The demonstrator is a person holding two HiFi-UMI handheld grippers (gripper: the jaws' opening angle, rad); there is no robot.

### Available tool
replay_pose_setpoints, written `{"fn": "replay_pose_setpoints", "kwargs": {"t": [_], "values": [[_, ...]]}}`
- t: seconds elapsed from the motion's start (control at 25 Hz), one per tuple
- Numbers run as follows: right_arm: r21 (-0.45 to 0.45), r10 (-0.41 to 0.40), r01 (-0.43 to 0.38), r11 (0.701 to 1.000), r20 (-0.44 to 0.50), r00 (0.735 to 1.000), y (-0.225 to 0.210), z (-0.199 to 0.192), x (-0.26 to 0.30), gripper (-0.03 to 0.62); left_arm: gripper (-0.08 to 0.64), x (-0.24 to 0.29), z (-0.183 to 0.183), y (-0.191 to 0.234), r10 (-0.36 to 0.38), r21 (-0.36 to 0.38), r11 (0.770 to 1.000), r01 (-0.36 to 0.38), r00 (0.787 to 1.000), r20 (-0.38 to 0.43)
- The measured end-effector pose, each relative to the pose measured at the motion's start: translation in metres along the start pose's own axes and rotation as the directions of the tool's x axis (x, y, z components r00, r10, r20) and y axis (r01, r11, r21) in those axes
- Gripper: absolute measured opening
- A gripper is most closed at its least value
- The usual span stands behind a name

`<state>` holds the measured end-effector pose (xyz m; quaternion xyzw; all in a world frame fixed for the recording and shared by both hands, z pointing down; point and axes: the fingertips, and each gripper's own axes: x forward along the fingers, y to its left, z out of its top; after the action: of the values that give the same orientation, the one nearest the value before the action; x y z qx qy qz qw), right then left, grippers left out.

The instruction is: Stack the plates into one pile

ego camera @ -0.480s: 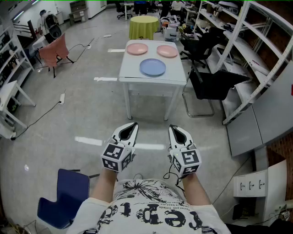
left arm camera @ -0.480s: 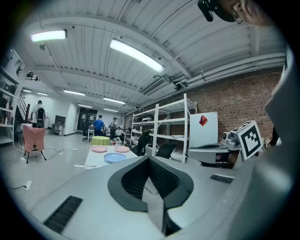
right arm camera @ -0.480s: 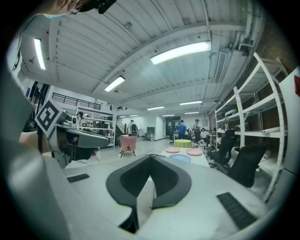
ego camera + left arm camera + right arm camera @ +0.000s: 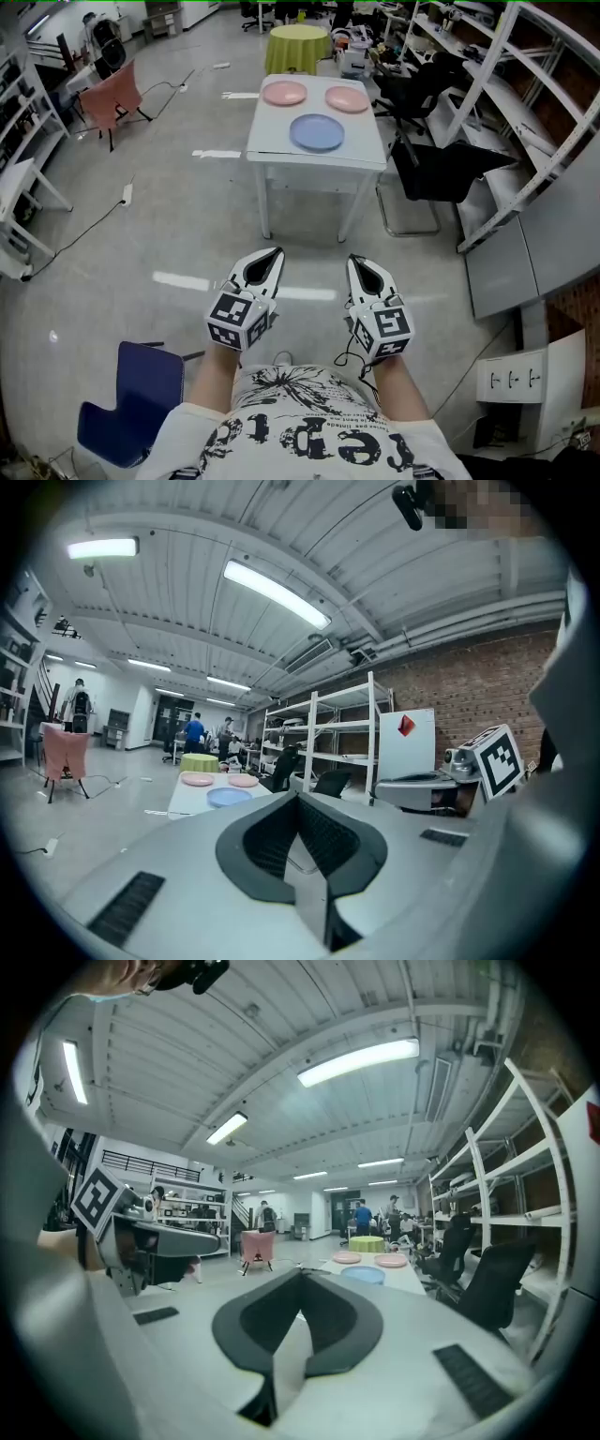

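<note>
Head view puts the three plates well ahead of me, none stacked: the blue plate (image 4: 317,132) lies nearest my side of the white worktop (image 4: 272,145). Behind it, toward the far edge, a pink plate (image 4: 284,92) and a second pink plate (image 4: 348,98) lie side by side, apart from each other and from the blue one. The worktop stands on the grey floor (image 4: 141,234), well apart from both my tools. The left tool (image 4: 275,253) and the right tool (image 4: 354,262) hang side by side just in front of my body, pointing roughly toward the worktop. Left gripper view shows that tool's jaws clenched tip to tip with nothing between them, and right gripper view shows the same for the other. Each gripper view catches the plates small in the distance beyond the jaw tips. Past the worktop stands a round table under a yellow-green cloth (image 4: 298,42). Black office chairs (image 4: 441,169) and a white shelving rack (image 4: 548,75) line the right, a pink-draped chair (image 4: 112,98) is off to the left, and a blue chair (image 4: 141,398) sits close by my left side.
</note>
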<state>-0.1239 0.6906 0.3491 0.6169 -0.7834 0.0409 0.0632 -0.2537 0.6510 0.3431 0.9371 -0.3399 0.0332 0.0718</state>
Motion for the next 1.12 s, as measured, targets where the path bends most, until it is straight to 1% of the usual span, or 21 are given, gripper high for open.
{"fn": "replay_pose_setpoints", "kwargs": {"t": [0.24, 0.44, 0.68, 0.88, 1.0, 1.12], "values": [[0.007, -0.020, 0.020, 1.000, -0.022, 1.000, 0.004, -0.011, 0.024, 0.006, 0.002, 0.005, -0.013, 0.025, 0.004, -0.022, 1.000, -0.004, 1.000, -0.024], [0.039, -0.013, 0.014, 0.999, -0.025, 1.000, 0.015, -0.018, 0.053, 0.006, 0.002, 0.009, -0.022, 0.057, 0.001, -0.030, 1.000, -0.002, 0.999, -0.039], [0.038, -0.019, 0.021, 0.999, -0.034, 0.999, 0.032, -0.013, 0.089, 0.006, 0.002, 0.018, -0.023, 0.091, -0.033, -0.043, 0.999, 0.031, 0.998, -0.048], [0.036, -0.034, 0.035, 0.999, -0.046, 0.998, 0.018, -0.014, 0.109, 0.006, 0.002, 0.041, -0.022, 0.107, -0.041, -0.051, 0.998, 0.038, 0.998, -0.053], [0.045, -0.031, 0.033, 0.998, -0.049, 0.998, 0.000, -0.018, 0.126, 0.006, 0.002, 0.064, -0.024, 0.117, -0.028, -0.057, 0.998, 0.025, 0.998, -0.056], [0.052, -0.016, 0.019, 0.998, -0.050, 0.999, -0.022, -0.025, 0.149, 0.006, 0.002, 0.094, -0.030, 0.126, -0.023, -0.050, 0.999, 0.020, 0.997, -0.075]]}}
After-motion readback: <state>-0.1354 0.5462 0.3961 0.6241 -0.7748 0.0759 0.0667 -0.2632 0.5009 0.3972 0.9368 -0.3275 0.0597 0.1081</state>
